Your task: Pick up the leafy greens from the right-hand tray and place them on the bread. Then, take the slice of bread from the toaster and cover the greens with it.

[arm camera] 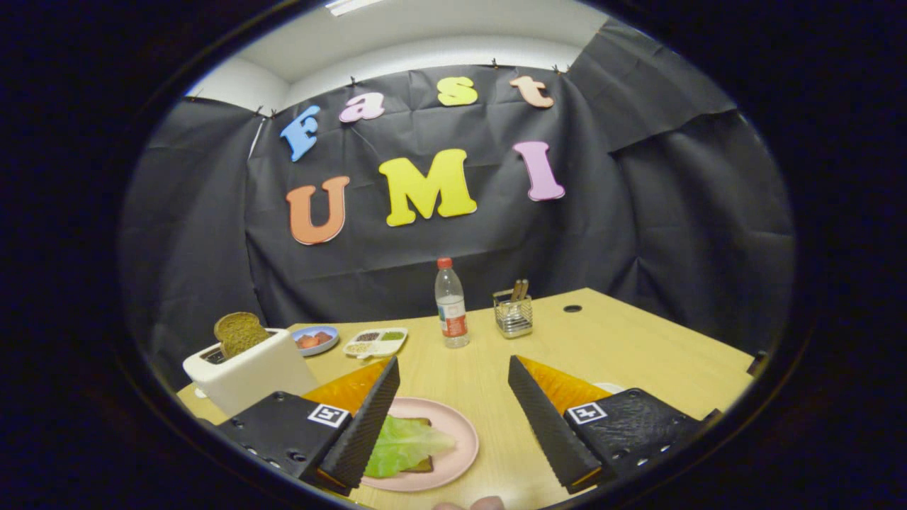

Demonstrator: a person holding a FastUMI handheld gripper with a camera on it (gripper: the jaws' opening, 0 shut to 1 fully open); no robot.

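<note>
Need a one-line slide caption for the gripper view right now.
Open gripper above a pink plate where green lettuce lies on bread; a brown slice waits in the white toaster.

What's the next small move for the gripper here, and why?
Probably swing the open gripper toward the toaster and line its fingers up on the bread slice standing up out of the slot. The leafy greens already lie on the bread on the pink plate, and the fingers hold nothing, so covering them is what remains.
</note>
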